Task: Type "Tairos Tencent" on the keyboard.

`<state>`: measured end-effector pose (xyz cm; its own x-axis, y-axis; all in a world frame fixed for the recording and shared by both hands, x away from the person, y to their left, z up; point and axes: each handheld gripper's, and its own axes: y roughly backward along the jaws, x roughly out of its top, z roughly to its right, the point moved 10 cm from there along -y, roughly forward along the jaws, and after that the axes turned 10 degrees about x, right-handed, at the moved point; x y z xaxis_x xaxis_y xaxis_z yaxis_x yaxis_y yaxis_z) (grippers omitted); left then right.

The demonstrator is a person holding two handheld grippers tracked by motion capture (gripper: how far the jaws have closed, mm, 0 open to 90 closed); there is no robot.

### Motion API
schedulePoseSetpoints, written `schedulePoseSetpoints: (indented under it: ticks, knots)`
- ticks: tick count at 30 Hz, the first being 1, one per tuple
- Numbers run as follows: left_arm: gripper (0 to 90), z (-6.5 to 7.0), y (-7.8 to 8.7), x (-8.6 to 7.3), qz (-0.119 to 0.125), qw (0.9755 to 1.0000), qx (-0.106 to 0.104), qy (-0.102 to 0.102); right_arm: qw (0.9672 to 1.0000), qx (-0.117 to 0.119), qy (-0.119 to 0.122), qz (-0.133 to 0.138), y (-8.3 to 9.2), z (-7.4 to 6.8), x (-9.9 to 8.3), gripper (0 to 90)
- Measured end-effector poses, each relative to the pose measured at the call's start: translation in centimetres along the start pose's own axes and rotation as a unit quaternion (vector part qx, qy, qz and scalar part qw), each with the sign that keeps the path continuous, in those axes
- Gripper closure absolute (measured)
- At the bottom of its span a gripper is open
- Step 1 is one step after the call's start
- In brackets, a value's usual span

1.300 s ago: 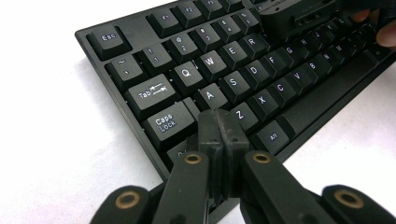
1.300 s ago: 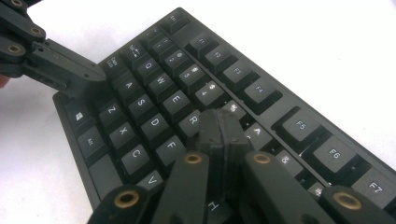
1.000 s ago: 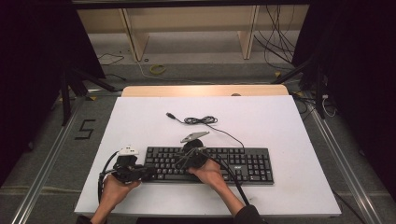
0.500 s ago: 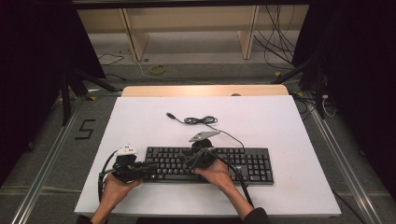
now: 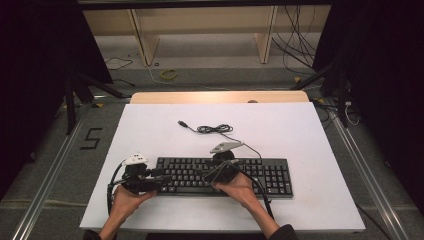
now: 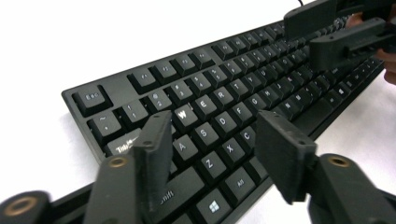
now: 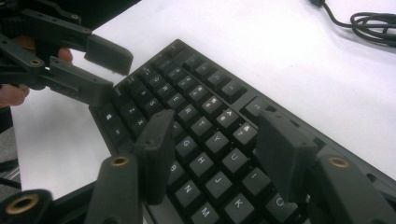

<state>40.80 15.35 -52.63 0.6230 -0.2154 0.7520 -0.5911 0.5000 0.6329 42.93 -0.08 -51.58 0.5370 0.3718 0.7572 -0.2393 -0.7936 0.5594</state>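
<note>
While both hands rest at the near edge of the white desk [image 5: 300, 130], a black keyboard [image 5: 260, 175] lies flat on it, nearer the person than the middle and parallel to the front edge. Its cable [image 5: 215, 129] runs off the back edge and lies loosely coiled on the bare white surface behind, ending in a plug pointing away.

At the keyboard's left end the left gripper [image 5: 162, 178] hovers, its jaws wide with nothing pinched; they have just been opening. In the left gripper view [image 6: 212, 135] the jaws stand apart above the letter keys near the left end, the pads clear of the keys as far as can be seen. Over the middle of the keyboard the right gripper [image 5: 205, 175] likewise has wide jaws that have just been opening, with nothing between them. In the right gripper view [image 7: 217, 135] they frame the central letter keys, and the other gripper shows at the upper left beyond the keyboard's corner.

Beyond the white top a strip of pale wood [image 5: 220, 97] runs along the desk's far edge. Behind it the grey floor [image 5: 225, 75] carries loose cables and a yellow ring [image 5: 168, 74], with pale wooden legs [image 5: 141, 37] rising at the back. Metal rails [image 5: 55, 165] flank the desk, and a black figure five [image 5: 91, 138] is marked on the floor at the left. Dark curtains close both sides.
</note>
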Motion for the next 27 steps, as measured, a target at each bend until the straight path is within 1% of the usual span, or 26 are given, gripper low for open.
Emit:
schedulePoseSetpoints:
  ticks: [4, 7, 9, 14, 15, 19, 20, 22, 25, 27]
  knots:
    - [38.5, 0.1, -0.1, 0.5, 0.008, 1.0, 0.0, 0.004, 1.0, 0.0, -0.002, -0.001, 0.3, 0.0, -0.3, 43.6]
    - [36.2, 0.2, -0.3, 0.5, 0.005, 1.0, -0.004, -0.004, 1.0, 0.0, 0.0, -0.005, 0.5, -0.1, -0.5, 41.4]
    - [34.5, 0.2, -0.5, 0.5, 0.004, 1.0, -0.001, -0.004, 1.0, 0.001, 0.001, -0.004, 0.7, -0.2, -0.6, 40.4]
    - [33.9, 0.2, -0.9, 1.0, 0.003, 1.0, 0.001, -0.006, 1.0, 0.006, 0.004, 0.0, 1.1, -0.8, -0.6, 38.6]
    - [34.9, 0.2, -0.9, 1.0, 0.002, 1.0, 0.002, -0.008, 1.0, 0.008, 0.002, -0.001, 1.2, -0.9, -0.7, 38.5]
    - [38.9, 0.3, -1.3, 1.3, 0.0, 0.9999, 0.002, -0.011, 0.9999, 0.009, 0.007, -0.004, 1.3, -1.0, -1.1, 37.3]
    - [40.0, 0.4, -1.4, 1.4, -0.002, 0.9999, 0.003, -0.009, 0.9999, 0.01, 0.004, -0.004, 1.4, -1.1, -1.2, 37.0]
    - [43.0, 0.5, -1.7, 1.5, -0.005, 0.9999, -0.002, -0.012, 0.9999, 0.011, 0.005, -0.005, 1.4, -1.1, -1.3, 36.0]
    - [49.4, 0.7, -2.2, 1.6, -0.012, 0.9997, -0.004, -0.02, 0.9999, 0.013, 0.008, -0.008, 1.4, -1.3, -1.5, 35.7]
    - [55.0, 0.8, -2.4, 1.7, -0.016, 0.9997, -0.005, -0.02, 0.9998, 0.014, 0.01, -0.007, 1.5, -1.5, -1.5, 35.6]
